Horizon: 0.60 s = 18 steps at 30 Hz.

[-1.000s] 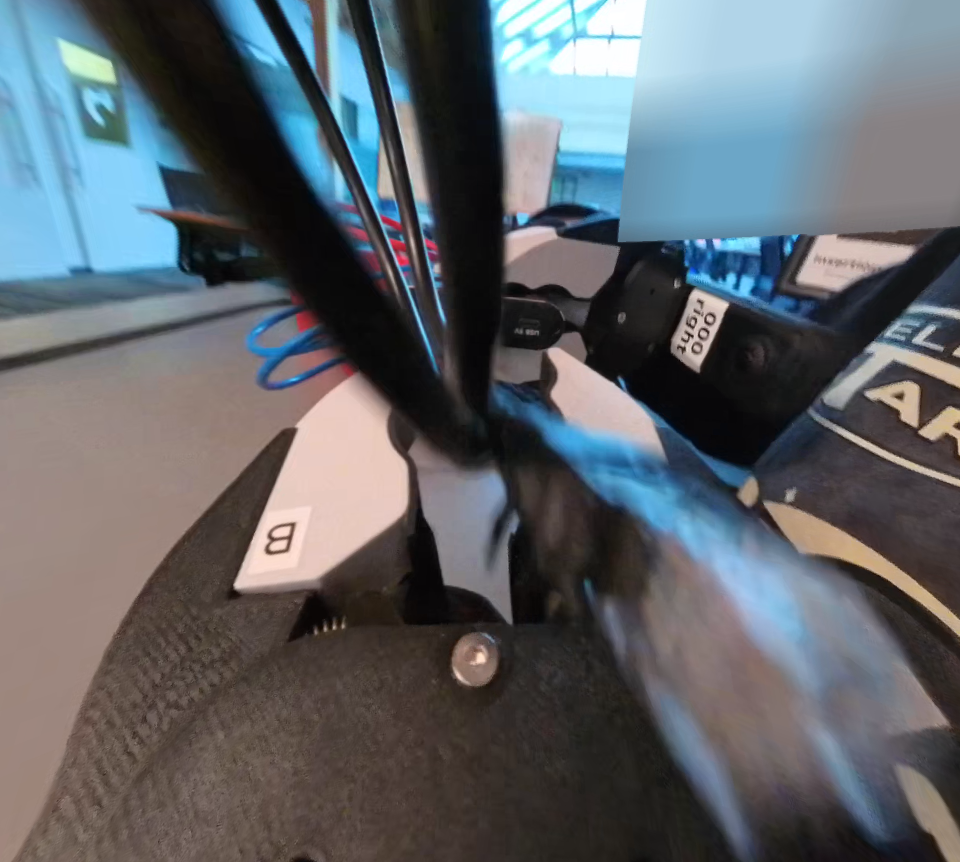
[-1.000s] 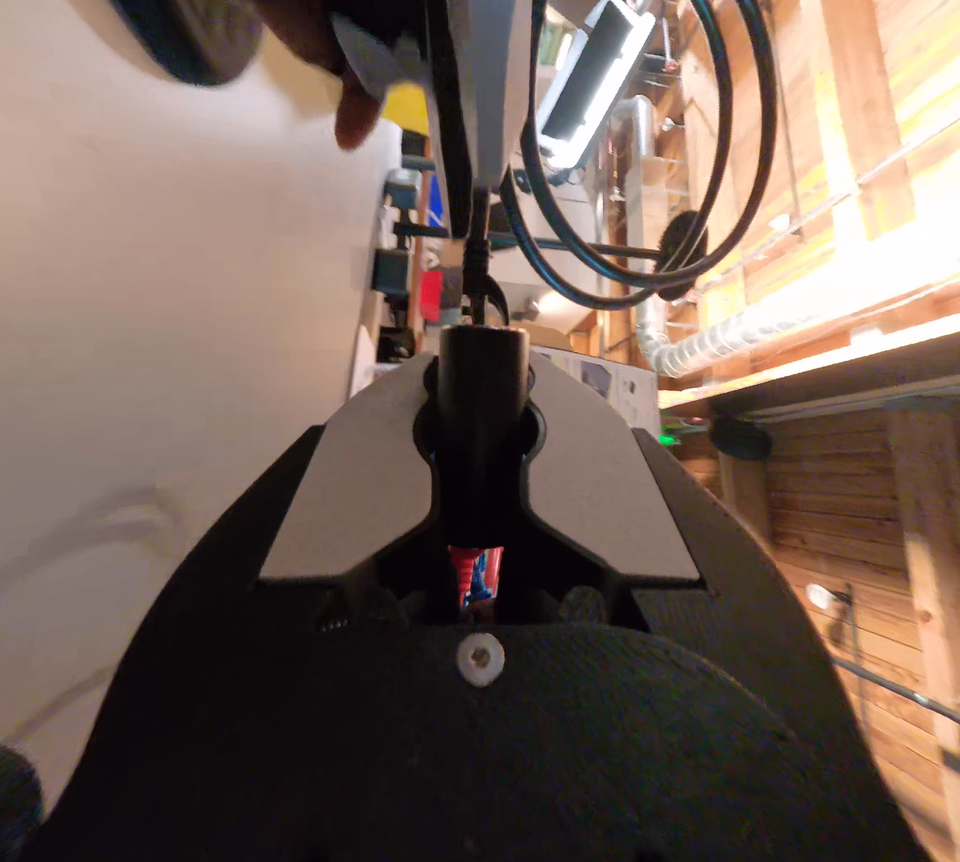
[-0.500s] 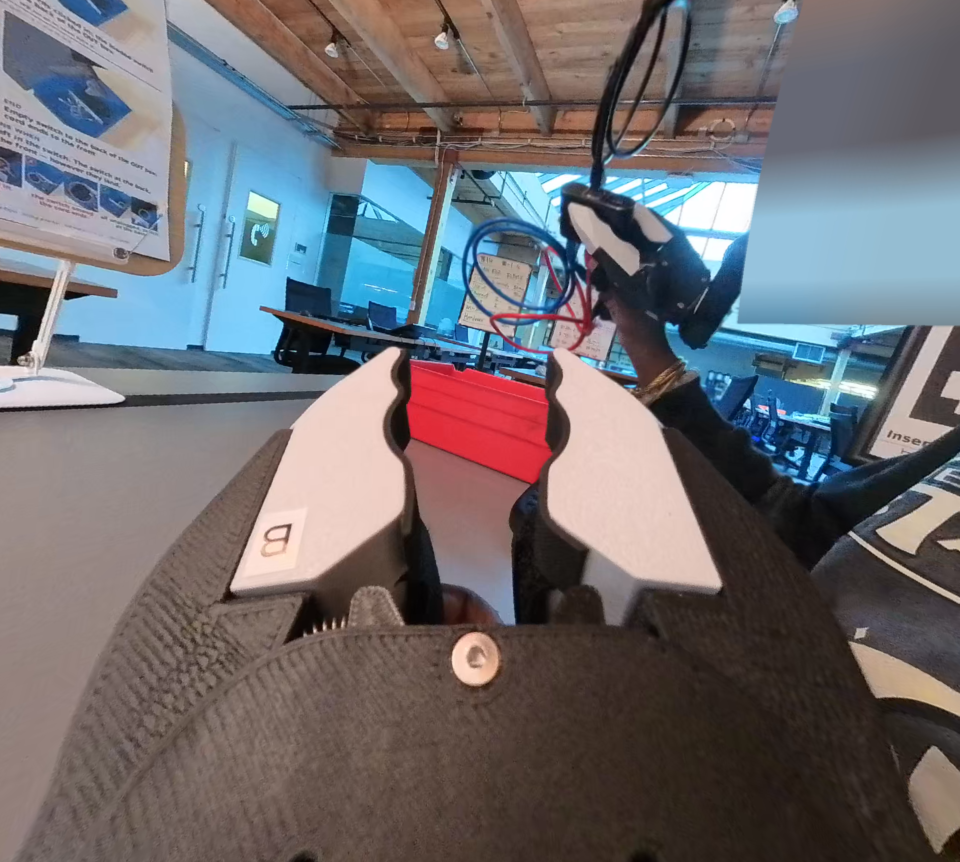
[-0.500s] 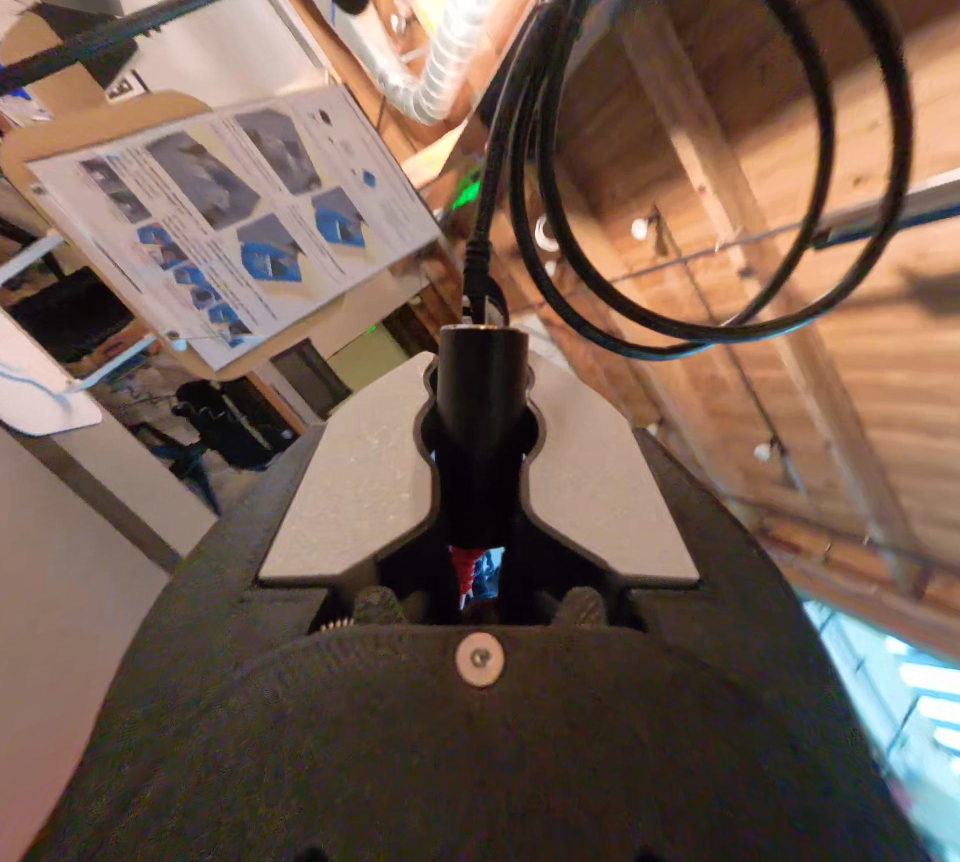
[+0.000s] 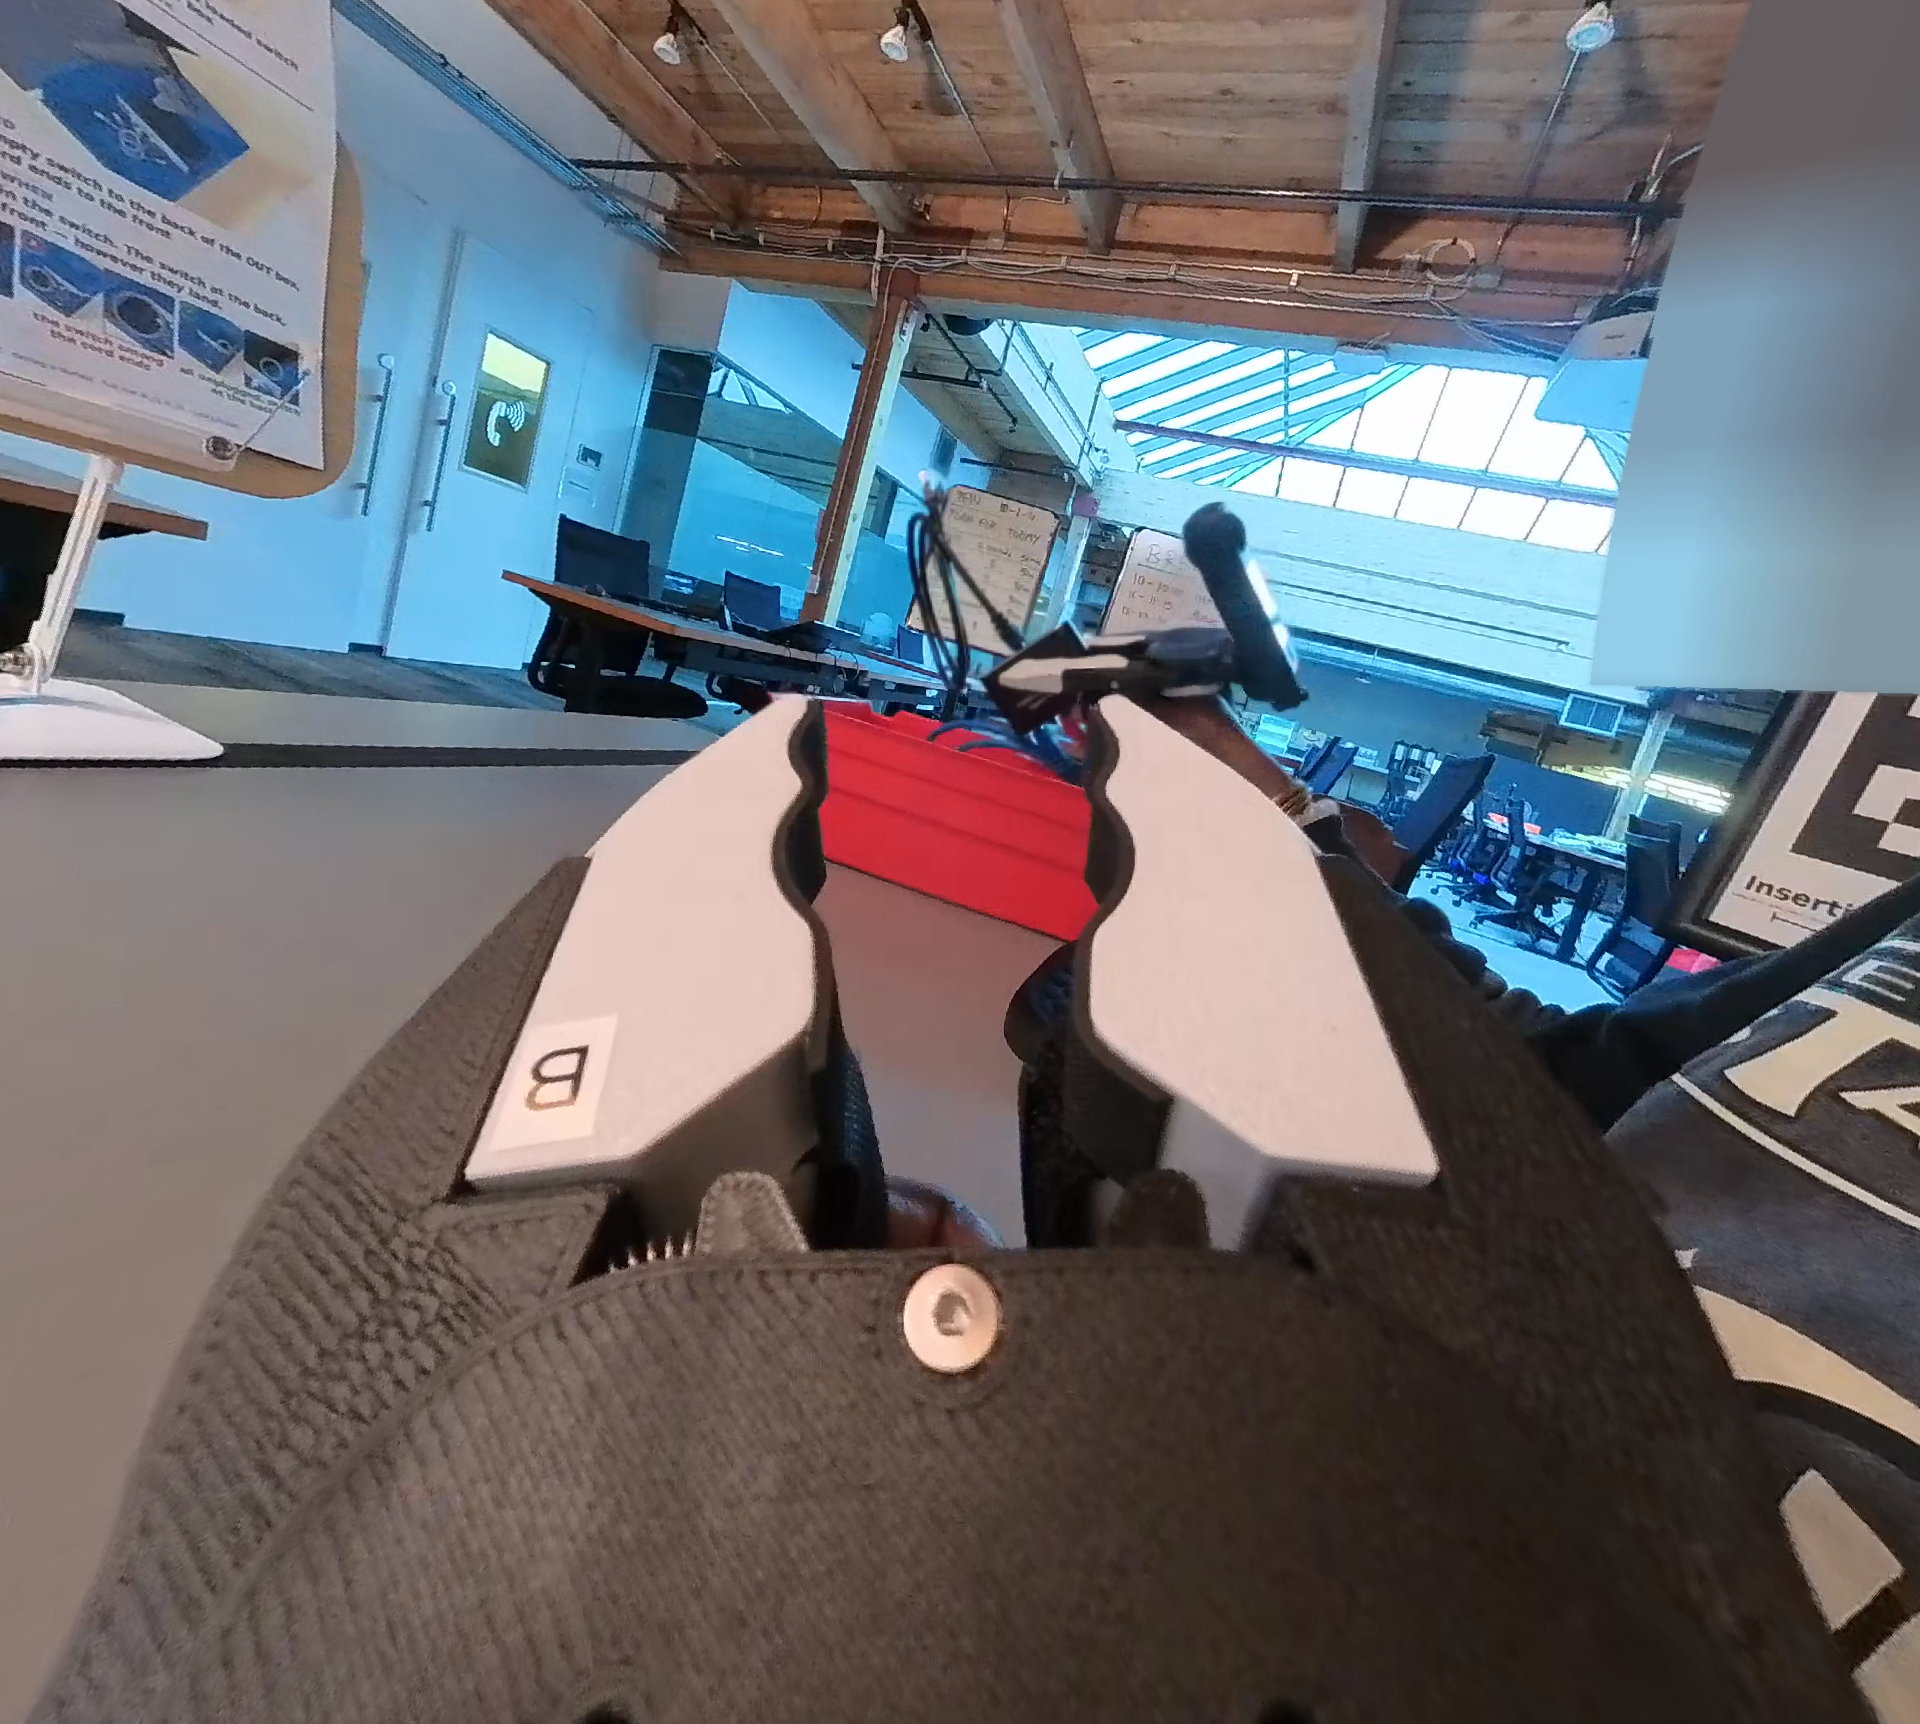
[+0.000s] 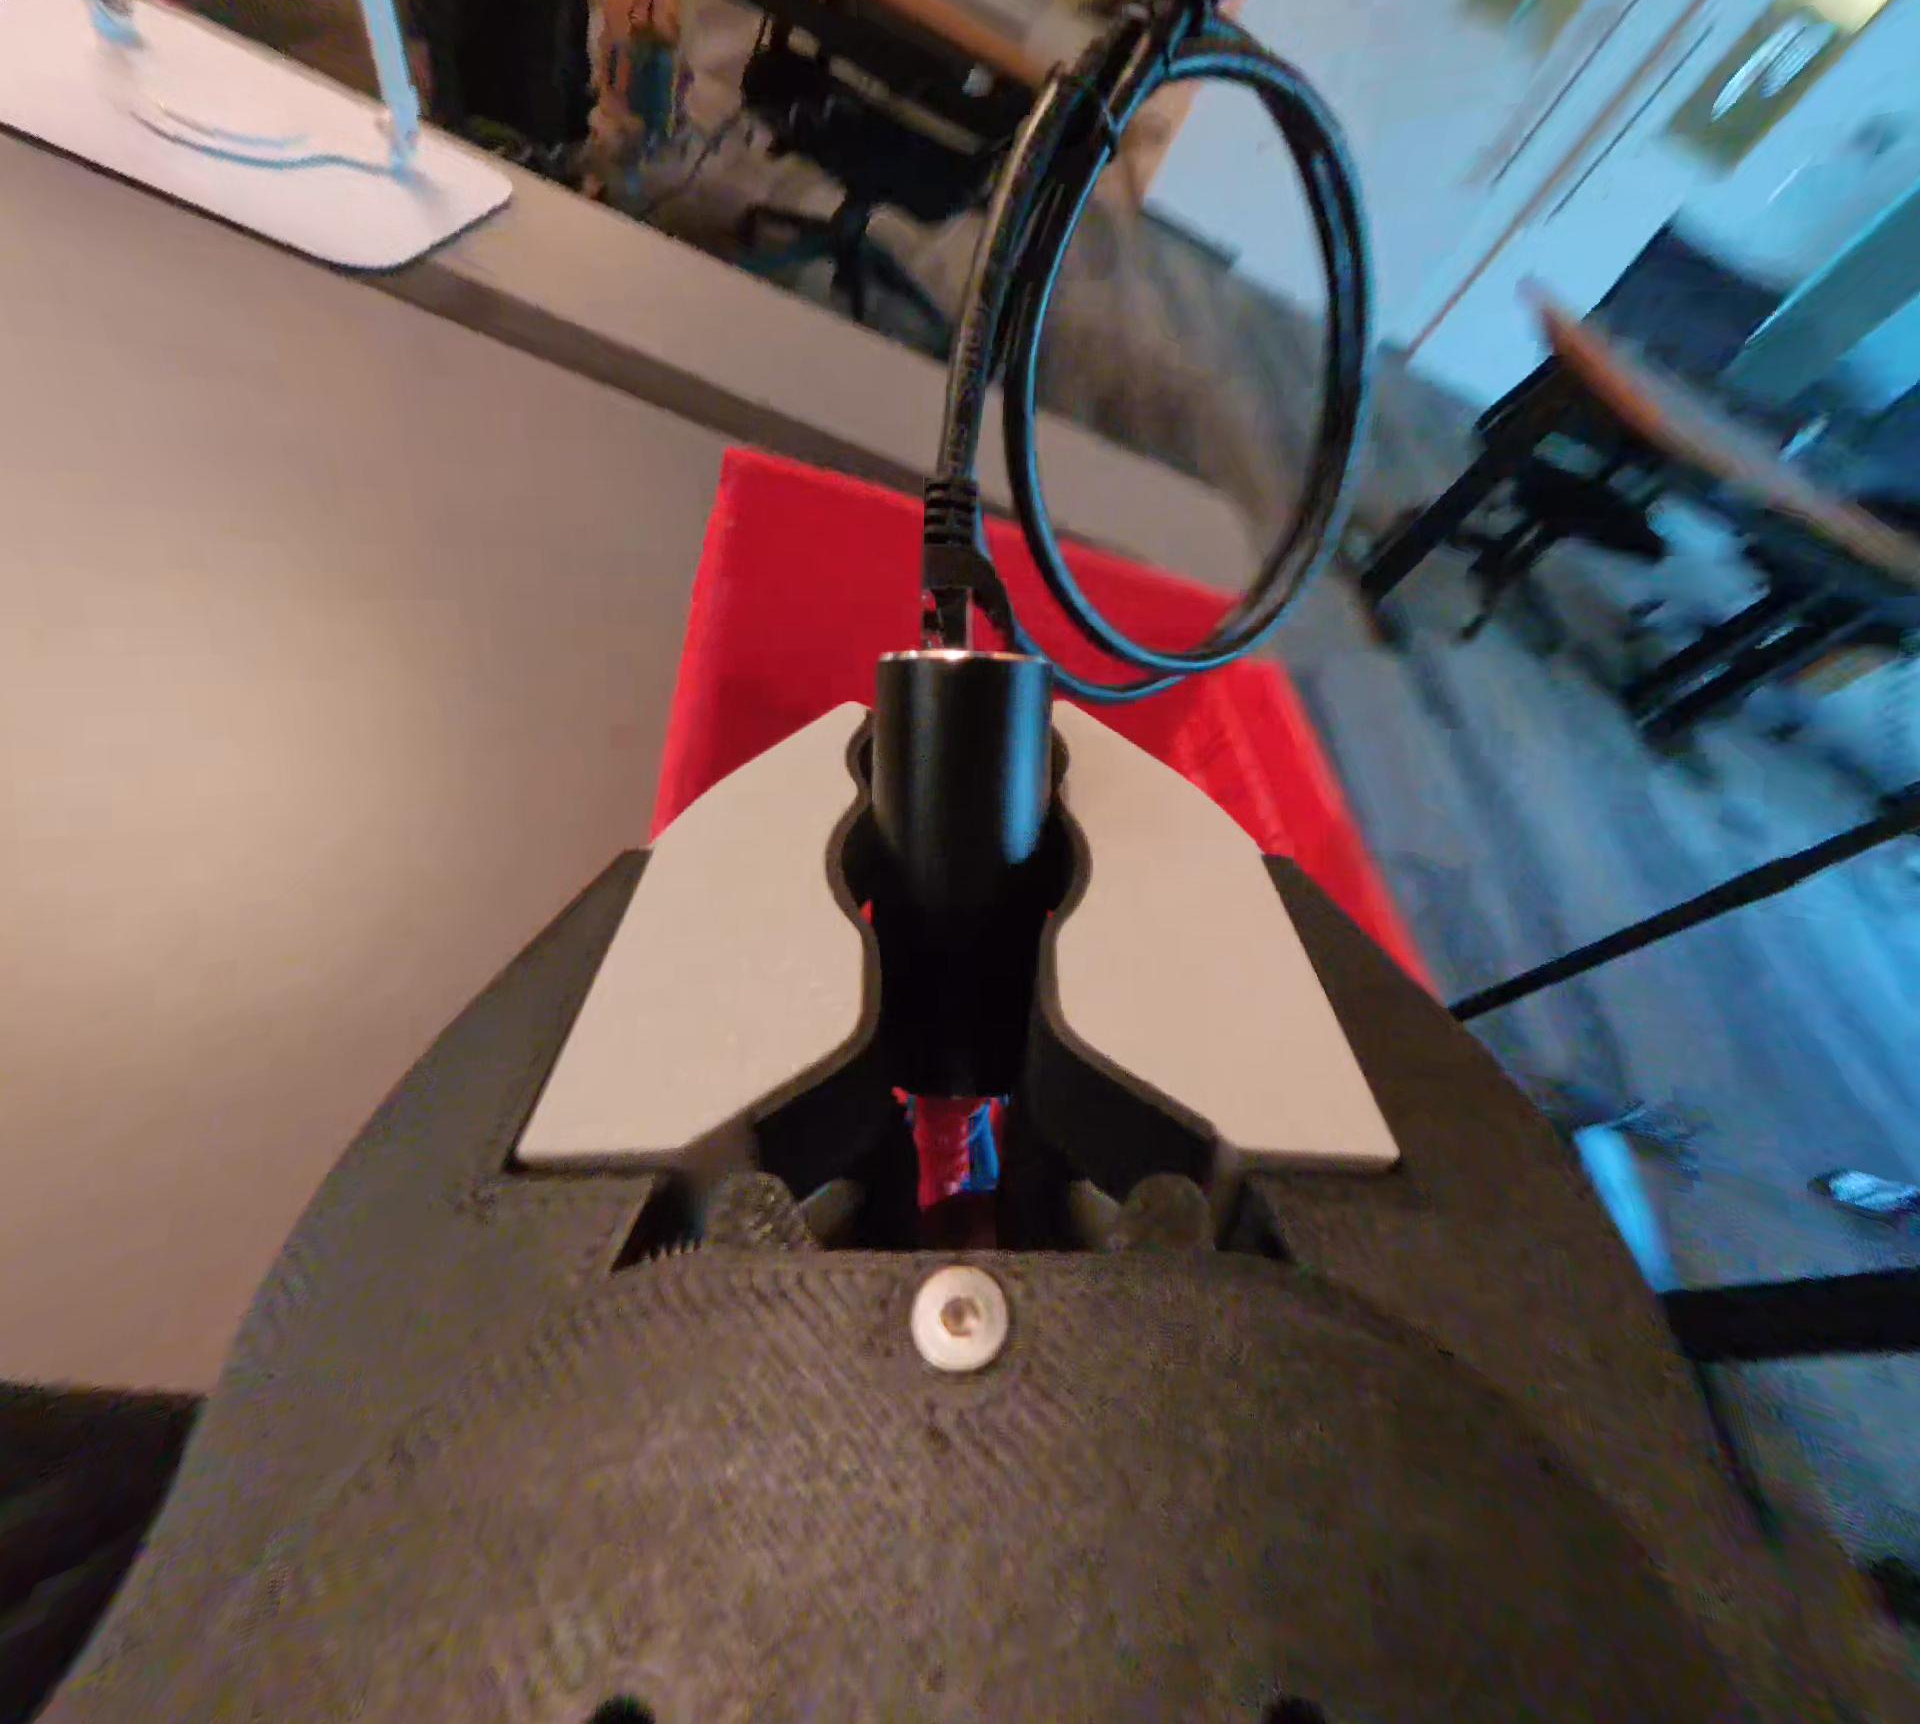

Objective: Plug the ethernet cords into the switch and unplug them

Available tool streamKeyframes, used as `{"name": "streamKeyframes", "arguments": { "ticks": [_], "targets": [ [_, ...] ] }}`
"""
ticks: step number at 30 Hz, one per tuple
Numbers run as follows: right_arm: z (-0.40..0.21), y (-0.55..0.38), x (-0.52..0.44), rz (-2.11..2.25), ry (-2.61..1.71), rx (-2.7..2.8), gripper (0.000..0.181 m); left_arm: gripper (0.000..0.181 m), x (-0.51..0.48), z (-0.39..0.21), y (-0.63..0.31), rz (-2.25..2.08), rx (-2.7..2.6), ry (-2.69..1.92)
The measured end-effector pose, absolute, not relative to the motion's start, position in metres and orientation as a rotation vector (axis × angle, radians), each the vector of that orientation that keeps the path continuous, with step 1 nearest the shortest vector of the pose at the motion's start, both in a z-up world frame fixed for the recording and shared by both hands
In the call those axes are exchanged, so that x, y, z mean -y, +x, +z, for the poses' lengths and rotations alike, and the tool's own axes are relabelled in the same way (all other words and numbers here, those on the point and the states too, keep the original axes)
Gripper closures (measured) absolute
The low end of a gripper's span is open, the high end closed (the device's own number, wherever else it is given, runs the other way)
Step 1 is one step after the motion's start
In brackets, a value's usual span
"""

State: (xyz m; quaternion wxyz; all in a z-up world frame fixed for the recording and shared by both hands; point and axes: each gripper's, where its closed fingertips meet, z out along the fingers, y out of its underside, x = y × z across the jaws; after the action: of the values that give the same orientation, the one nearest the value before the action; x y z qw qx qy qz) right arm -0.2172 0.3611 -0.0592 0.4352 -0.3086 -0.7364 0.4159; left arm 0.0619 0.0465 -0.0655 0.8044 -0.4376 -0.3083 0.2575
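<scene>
My right gripper [image 6: 961, 718] is shut on a small black switch [image 6: 961, 781]. A black ethernet cord [image 6: 1195, 344] is plugged into the switch's front end and hangs in a coil. Red and blue cords [image 6: 951, 1155] show behind the switch, between the fingers. The gripper is over a red bin [image 6: 821, 594]. My left gripper [image 5: 951, 739] is open and empty, low over the grey table [image 5: 260, 895]. It faces the red bin [image 5: 935, 812]. In the left wrist view the right gripper [image 5: 1081, 677] is above the bin's far side with the black cord [image 5: 940, 604].
A white stand base with an instruction board [image 5: 94, 718] is at the table's far left; it also shows in the right wrist view [image 6: 260, 126]. A framed sign [image 5: 1849, 822] and the person's dark shirt [image 5: 1766, 1155] are at the right. Office desks and chairs lie beyond the table. Tip to tip, the grippers are about 40 cm apart.
My left gripper came away from the black cords and now stands open and empty. My right gripper swung down from pointing at the ceiling to over the red bin, still holding the switch.
</scene>
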Motion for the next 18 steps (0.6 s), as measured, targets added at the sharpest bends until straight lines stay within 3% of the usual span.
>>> {"name": "streamKeyframes", "arguments": {
  "ticks": [8,11,18],
  "targets": [
    [-0.147,-0.215,-0.349,1.117,-1.241,2.268,0.154,0.135,-0.046,-0.066,0.062,0.544,0.659,-0.937],
    [-0.158,-0.212,-0.342,1.315,-1.406,2.328,0.151,0.135,-0.047,-0.066,0.062,0.538,0.661,-0.94],
    [-0.174,-0.216,-0.341,1.145,-1.42,2.353,0.151,0.136,-0.047,-0.067,0.061,0.535,0.665,-0.943]
  ]
}}
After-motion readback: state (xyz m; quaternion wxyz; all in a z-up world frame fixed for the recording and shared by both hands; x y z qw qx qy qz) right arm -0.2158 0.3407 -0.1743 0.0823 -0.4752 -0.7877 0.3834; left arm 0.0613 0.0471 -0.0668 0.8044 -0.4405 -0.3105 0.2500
